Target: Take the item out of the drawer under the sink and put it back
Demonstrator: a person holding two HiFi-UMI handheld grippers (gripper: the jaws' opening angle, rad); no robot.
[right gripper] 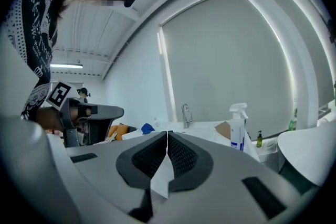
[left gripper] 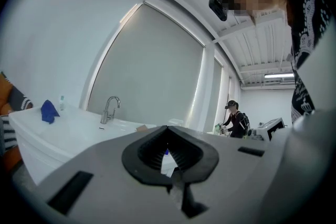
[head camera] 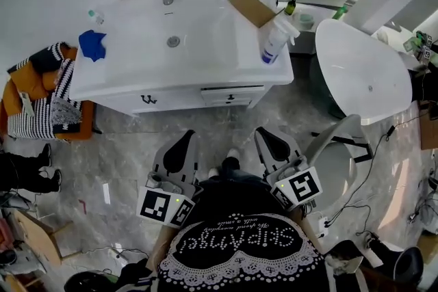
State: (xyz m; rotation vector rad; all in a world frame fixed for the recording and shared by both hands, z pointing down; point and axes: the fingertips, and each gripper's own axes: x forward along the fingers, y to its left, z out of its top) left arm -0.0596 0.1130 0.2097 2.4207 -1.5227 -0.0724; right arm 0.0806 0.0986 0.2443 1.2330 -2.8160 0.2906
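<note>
Squarely faced the drawer (head camera: 231, 94) under the sink (head camera: 205, 55) — held left tongs (head camera: 187, 137), right tongs (head camera: 264, 132) shut, empty, ready to reach.

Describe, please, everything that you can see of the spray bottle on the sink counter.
The spray bottle looks like white plastic, with a white trigger head on top and a blue label low on its body. It stands upright at the right end of the sink counter, resting on its base. A brown cardboard piece lies just behind it; whether the two touch cannot be told. Nothing else is on it or against it.
</note>
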